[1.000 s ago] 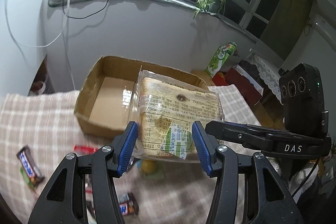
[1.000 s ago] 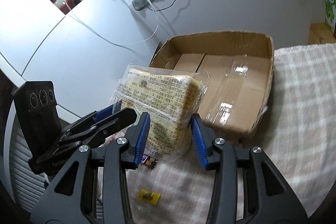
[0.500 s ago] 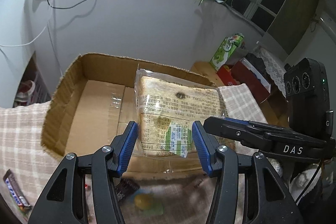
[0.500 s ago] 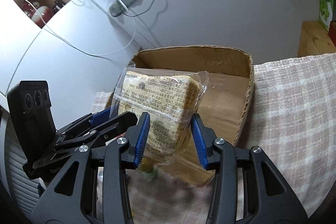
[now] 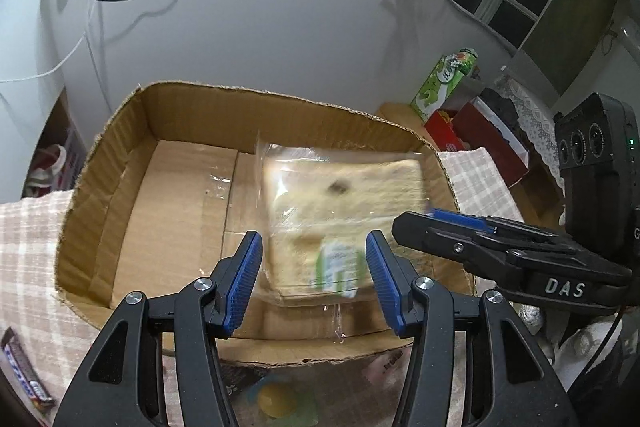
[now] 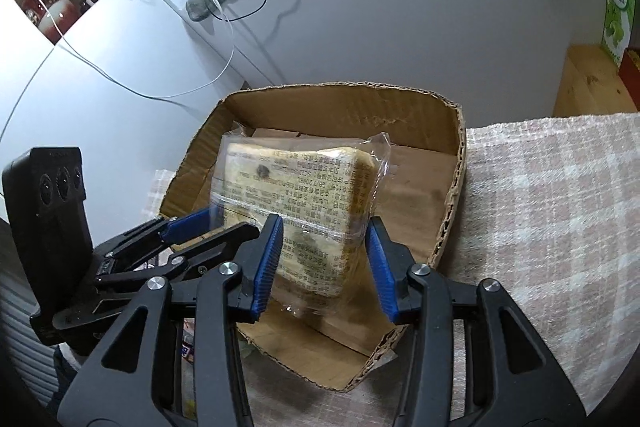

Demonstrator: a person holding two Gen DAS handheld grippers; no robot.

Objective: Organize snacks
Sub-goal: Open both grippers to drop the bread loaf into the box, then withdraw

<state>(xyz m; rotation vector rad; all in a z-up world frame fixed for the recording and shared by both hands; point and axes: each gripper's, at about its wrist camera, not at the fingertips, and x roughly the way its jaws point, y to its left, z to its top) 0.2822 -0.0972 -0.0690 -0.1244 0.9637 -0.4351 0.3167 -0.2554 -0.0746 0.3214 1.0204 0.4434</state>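
A clear-wrapped bread pack (image 5: 340, 211) is blurred with motion over the right half of the open cardboard box (image 5: 100, 155). My left gripper (image 5: 314, 283) is open, its blue pads apart from the pack. In the right wrist view the bread pack (image 6: 304, 211) stands tilted inside the box (image 6: 452, 195), between the pads of my right gripper (image 6: 324, 267), which is open with gaps on both sides. Each gripper shows in the other's view, the right one (image 5: 440, 223) and the left one (image 6: 192, 227).
The box sits on a checked cloth (image 6: 552, 227). A chocolate bar (image 5: 24, 367) and a yellow-centred wrapped snack (image 5: 276, 399) lie on the cloth near me. A green carton (image 5: 444, 83) and red boxes (image 5: 480, 131) stand beyond the table.
Both grippers carried the bread pack forward over the box. Both have opened and let go of it, and the pack is dropping into the box.
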